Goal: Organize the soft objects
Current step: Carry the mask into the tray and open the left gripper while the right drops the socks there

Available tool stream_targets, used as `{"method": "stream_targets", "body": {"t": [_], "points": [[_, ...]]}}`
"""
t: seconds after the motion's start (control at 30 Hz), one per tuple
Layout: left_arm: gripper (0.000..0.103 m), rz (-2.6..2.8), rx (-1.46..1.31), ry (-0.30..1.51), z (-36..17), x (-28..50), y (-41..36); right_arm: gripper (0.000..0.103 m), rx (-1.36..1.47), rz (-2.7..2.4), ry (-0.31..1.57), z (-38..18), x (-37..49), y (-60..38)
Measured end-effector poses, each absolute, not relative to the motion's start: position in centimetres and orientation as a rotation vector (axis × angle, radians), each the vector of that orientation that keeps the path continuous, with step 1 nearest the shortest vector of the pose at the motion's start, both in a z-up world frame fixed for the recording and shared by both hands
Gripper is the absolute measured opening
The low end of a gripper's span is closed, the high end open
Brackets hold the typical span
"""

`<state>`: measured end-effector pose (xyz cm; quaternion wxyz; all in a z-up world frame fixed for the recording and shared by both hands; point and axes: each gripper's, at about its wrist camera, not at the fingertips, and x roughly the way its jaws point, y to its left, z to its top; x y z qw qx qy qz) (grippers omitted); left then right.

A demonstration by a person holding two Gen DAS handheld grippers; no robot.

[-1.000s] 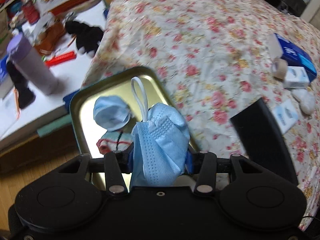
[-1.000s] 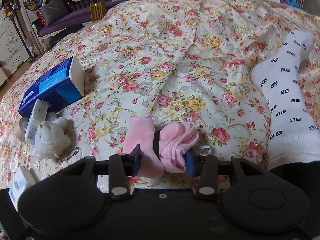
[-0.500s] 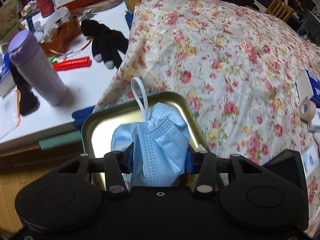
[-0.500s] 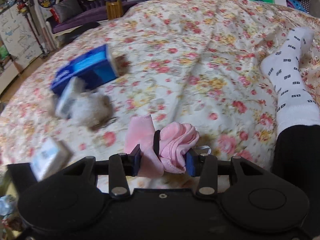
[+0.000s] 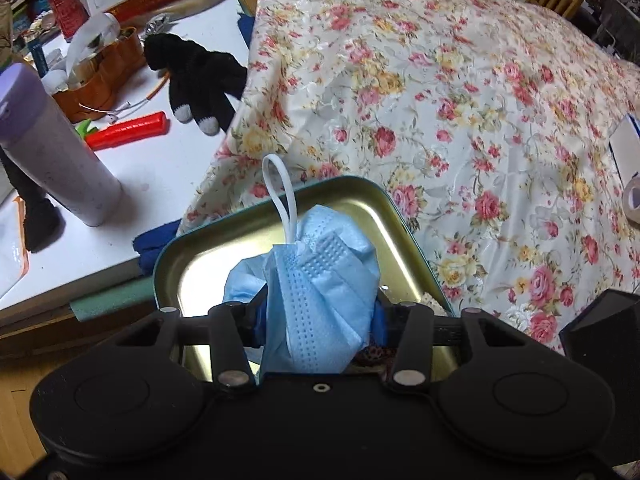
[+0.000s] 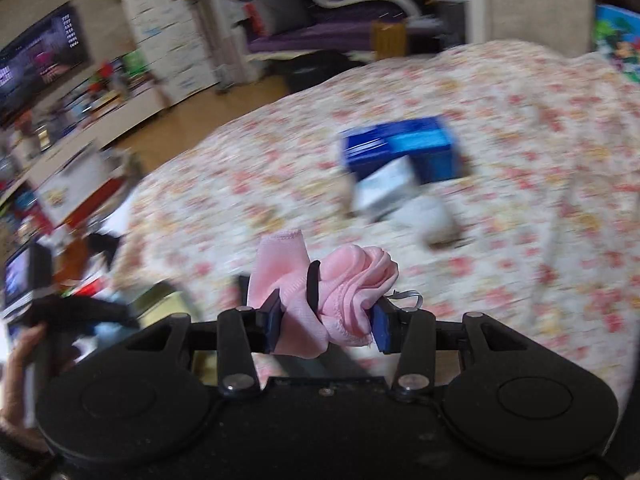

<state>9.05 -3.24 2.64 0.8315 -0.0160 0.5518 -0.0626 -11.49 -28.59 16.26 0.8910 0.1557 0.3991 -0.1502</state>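
My left gripper (image 5: pixel 318 322) is shut on a crumpled light blue face mask (image 5: pixel 324 292), whose white ear loop (image 5: pixel 280 196) sticks up. Right under it lies an open gold tin with a green rim (image 5: pixel 400 216) at the edge of the flowered bed; another pale blue soft item (image 5: pixel 240 284) lies inside. My right gripper (image 6: pixel 326 326) is shut on a bunched pink sock (image 6: pixel 344 288) above the bedspread. In the blurred right wrist view the tin (image 6: pixel 160 300) shows at lower left, beside a hand (image 6: pixel 20 360) that holds the left gripper.
A white table (image 5: pixel 160 168) left of the bed carries a lilac bottle (image 5: pixel 52 148), a black glove (image 5: pixel 196 76), a red tool (image 5: pixel 128 132) and a brown basket (image 5: pixel 100 80). On the bedspread (image 6: pixel 520 128) lie a blue box (image 6: pixel 400 148) and small white items (image 6: pixel 424 216).
The left gripper has drifted with the mask over the tin, now closer below it. The right gripper has swung left across the bed with the sock; the white-socked leg has left its view.
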Motion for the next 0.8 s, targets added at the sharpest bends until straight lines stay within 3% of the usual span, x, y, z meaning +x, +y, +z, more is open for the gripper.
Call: {"method": "stream_targets", "body": {"t": [0.37, 0.8], "points": [[0.047, -0.155, -0.122, 1.2, 2.3, 9.1, -0.8, 0.043, 0.249, -0.108, 1.009, 11.6, -5.5, -20.0], [0.047, -0.173, -0.109, 1.174, 2.9, 11.4, -2.8, 0.044, 0.163, 0.043, 1.08, 9.4, -4.1, -14.5]]}}
